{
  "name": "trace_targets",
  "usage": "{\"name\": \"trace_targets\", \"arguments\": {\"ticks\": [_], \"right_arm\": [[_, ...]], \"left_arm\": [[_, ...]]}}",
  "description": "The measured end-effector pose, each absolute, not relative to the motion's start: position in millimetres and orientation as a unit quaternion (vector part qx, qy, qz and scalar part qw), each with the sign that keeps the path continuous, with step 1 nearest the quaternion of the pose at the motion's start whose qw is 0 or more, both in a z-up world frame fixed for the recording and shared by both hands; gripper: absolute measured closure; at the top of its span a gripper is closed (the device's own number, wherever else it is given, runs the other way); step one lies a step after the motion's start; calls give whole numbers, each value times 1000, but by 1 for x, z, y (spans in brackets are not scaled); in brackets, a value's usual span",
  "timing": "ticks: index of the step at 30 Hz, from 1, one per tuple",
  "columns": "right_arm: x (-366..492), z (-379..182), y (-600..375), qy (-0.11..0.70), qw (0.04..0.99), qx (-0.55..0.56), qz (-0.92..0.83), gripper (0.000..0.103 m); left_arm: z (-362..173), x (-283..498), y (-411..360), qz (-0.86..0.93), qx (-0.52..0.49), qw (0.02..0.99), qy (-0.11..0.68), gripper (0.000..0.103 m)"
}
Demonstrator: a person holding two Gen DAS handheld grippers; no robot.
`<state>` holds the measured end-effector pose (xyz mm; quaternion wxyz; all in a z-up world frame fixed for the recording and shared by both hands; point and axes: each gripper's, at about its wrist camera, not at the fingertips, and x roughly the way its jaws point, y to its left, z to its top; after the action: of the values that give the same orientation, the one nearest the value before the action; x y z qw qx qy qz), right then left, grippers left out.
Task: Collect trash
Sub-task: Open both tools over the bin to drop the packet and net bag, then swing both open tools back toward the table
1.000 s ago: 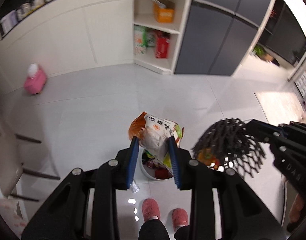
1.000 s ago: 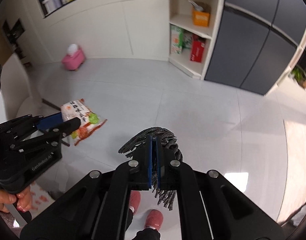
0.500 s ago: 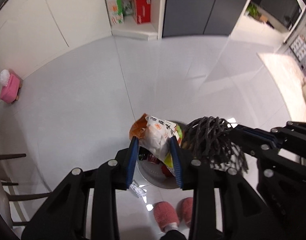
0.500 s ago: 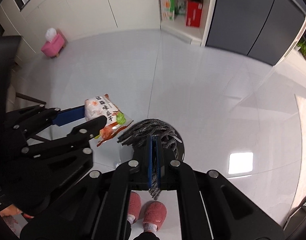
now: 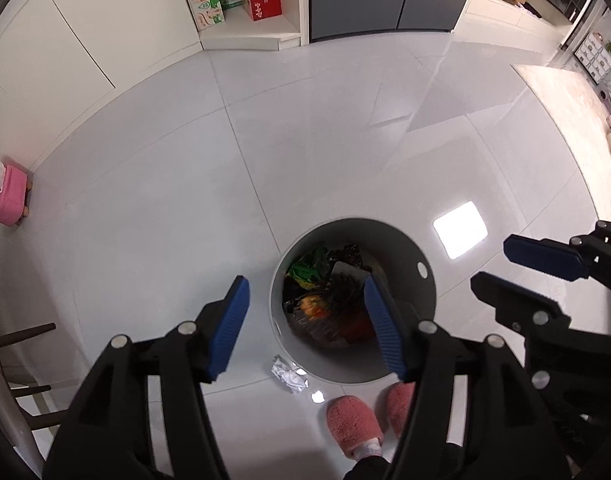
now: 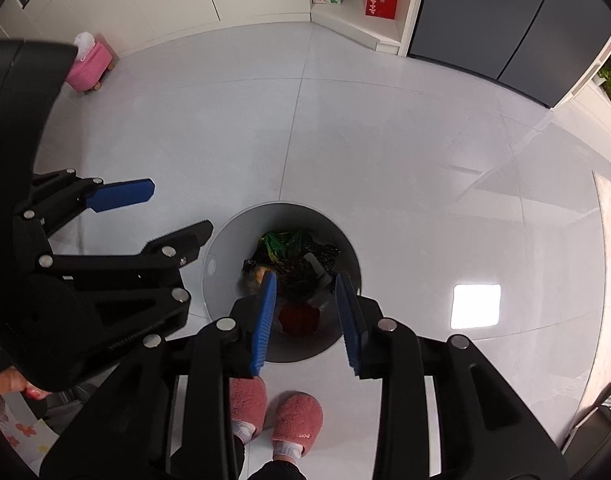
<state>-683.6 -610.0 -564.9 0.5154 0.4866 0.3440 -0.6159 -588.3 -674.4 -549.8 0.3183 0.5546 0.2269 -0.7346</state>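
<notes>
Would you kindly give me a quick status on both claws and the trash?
Left claw open, empty. Right claw open, empty. Both above the bin, trash inside. One crumpled wrapper on the floor beside the bin.

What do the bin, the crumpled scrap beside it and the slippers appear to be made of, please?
Bin: probably smooth matte grey plastic, with an even, seamless wall. Scrap: likely foil or metallised wrapper, silvery with sharp creases and glints. Slippers: pink plush fabric with a fuzzy nap.

Snack bag and black mesh now in bin (image 5: pixel 409 248), both tongs empty
</notes>
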Motion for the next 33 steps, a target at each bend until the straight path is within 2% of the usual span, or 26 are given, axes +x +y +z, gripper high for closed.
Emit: {"name": "trace_targets", "arguments": {"ticks": [8,20,27,33], "right_arm": [[-691,-504,-609,339,516,459,-639,73],[-676,-333,-581,310,546,395,-671,73],[-651,-240,-561,322,603,332,-650,73],[-614,-168,-546,321,678,265,-606,72]], "left_arm": [[-490,-593,-677,-751,535,324,213,42],[-333,-579,-669,-787,466,360,183,42],[-242,-540,-648,-777,421,433,179,42],[-172,-486,-624,-745,351,527,209,42]]}}
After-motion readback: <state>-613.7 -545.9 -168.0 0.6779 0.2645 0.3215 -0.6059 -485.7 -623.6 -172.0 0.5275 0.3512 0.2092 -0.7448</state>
